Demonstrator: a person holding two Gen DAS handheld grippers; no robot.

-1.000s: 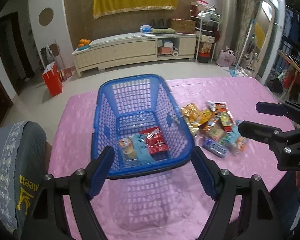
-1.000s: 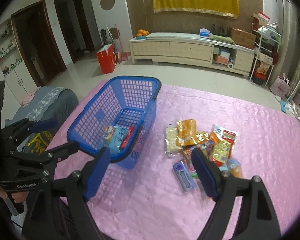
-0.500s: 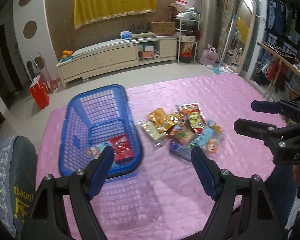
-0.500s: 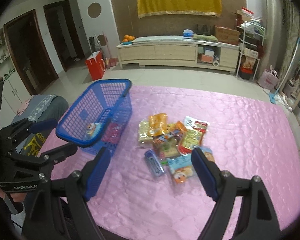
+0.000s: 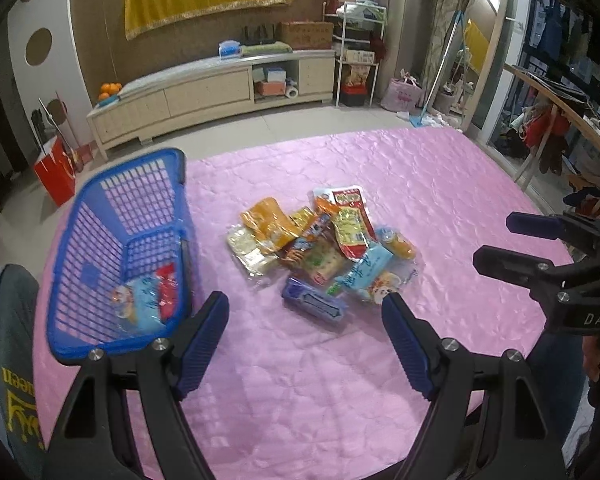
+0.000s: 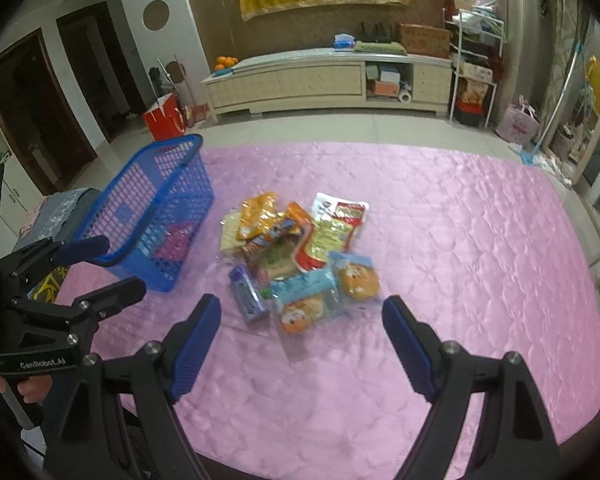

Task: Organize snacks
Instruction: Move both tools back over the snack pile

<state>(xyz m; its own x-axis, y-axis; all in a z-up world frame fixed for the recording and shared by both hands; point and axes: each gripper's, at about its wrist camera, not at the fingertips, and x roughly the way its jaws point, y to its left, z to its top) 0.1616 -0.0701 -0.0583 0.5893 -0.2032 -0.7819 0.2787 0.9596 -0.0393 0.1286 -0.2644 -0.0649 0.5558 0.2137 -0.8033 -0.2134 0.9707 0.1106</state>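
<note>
Two packets lie in the blue basket (image 5: 112,256); a pile of snacks (image 5: 320,256) waits on the pink cloth (image 5: 440,184). The left gripper (image 5: 305,322) and the right gripper (image 6: 302,326) both gape wide, holding nothing.

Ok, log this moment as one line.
left gripper: open, empty | right gripper: open, empty | blue basket: two packets inside | snack pile: loose on pink cloth | phase: approaching pile

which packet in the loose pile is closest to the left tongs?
The purple-blue packet, lying flat at the pile's near edge, just ahead of the open left tongs. The others lie farther back.
</note>
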